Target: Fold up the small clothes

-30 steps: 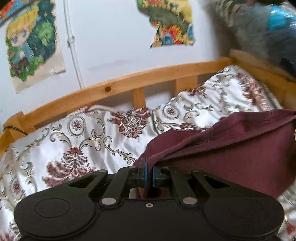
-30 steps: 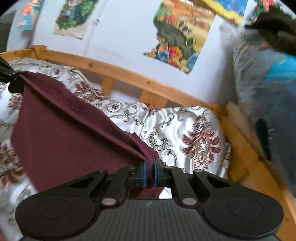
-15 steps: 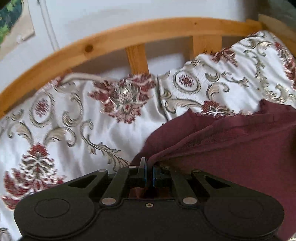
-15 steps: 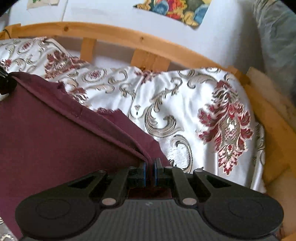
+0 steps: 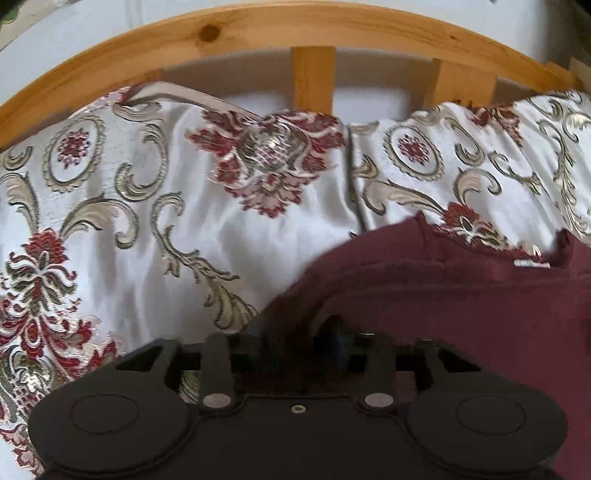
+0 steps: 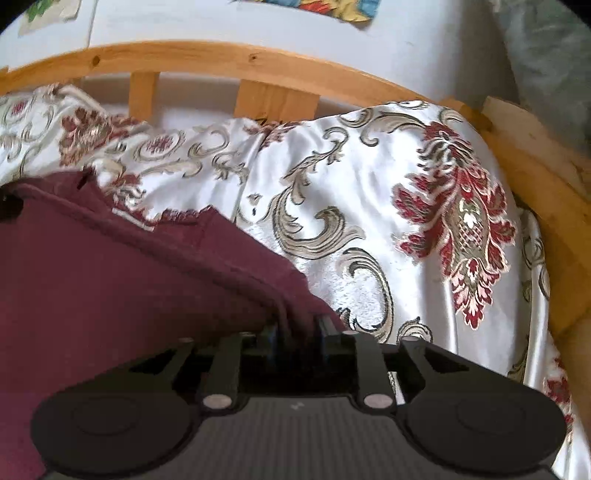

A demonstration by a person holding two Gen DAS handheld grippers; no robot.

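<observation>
A maroon garment (image 5: 461, 295) lies on the patterned bedspread; it also shows in the right wrist view (image 6: 110, 288). My left gripper (image 5: 299, 343) sits at the garment's left corner with its jaws spread apart, the cloth's edge lying loose between them. My right gripper (image 6: 295, 332) sits at the garment's right corner, jaws parted, with the cloth's fold still lying between the fingers. The fingertips are blurred in both views.
The white satin bedspread (image 5: 184, 221) with red floral pattern covers the bed. A wooden bed rail (image 5: 295, 26) with slats runs along the back, and continues on the right side (image 6: 535, 192). White wall behind it.
Both grippers have come down to the bed with the garment, laying it flat. Both sets of jaws have gone from shut on the cloth to parted.
</observation>
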